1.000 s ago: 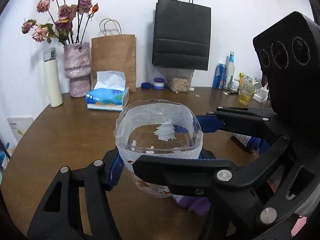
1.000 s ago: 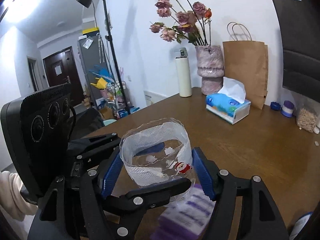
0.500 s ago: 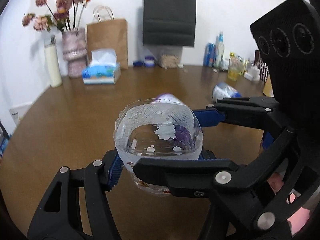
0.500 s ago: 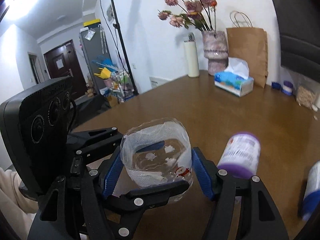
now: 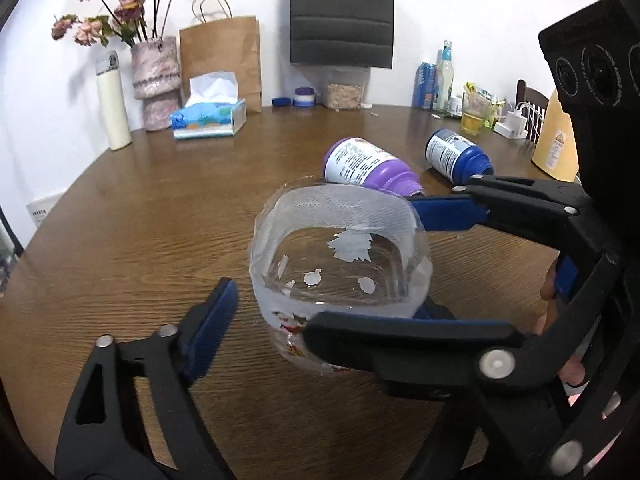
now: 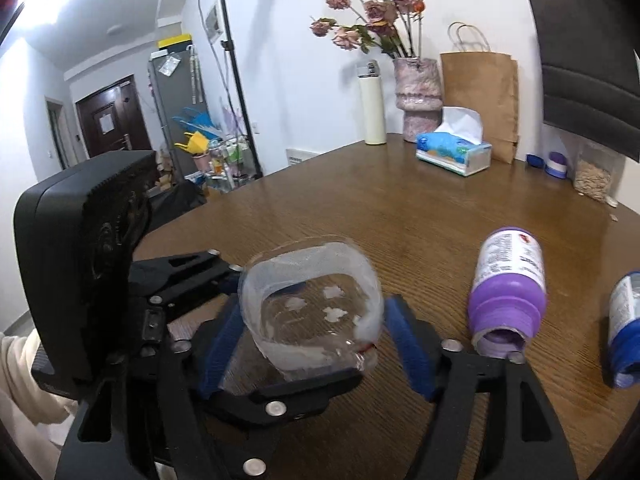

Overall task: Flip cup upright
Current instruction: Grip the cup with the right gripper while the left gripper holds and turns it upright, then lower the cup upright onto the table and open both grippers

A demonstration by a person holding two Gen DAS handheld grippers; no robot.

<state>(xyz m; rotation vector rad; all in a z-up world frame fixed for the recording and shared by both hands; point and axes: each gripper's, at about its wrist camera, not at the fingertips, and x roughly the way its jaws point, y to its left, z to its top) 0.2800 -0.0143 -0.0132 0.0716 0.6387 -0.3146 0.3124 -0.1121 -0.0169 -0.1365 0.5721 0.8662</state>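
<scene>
A clear plastic cup [image 5: 340, 264] with white and Christmas prints stands mouth up on the brown table [image 5: 140, 240], squeezed a little out of round. It also shows in the right wrist view [image 6: 312, 312]. My left gripper [image 5: 320, 300] is open around the cup, with a gap between its left blue pad [image 5: 212, 320] and the cup wall. My right gripper [image 6: 316, 344] is open too; its right blue pad [image 6: 412, 356] stands just off the cup. The two grippers cross each other around the cup.
A purple bottle [image 5: 368, 168] and a blue bottle [image 5: 456, 156] lie on their sides just behind the cup. Farther back stand a tissue box [image 5: 208, 116], a vase of dried roses [image 5: 154, 80], a white flask [image 5: 114, 104], paper bags and drinks.
The cup came down onto the table. Both grippers, which were shut on it, have opened; the left pad is clearly off the cup. The views tilted down, showing the two lying bottles.
</scene>
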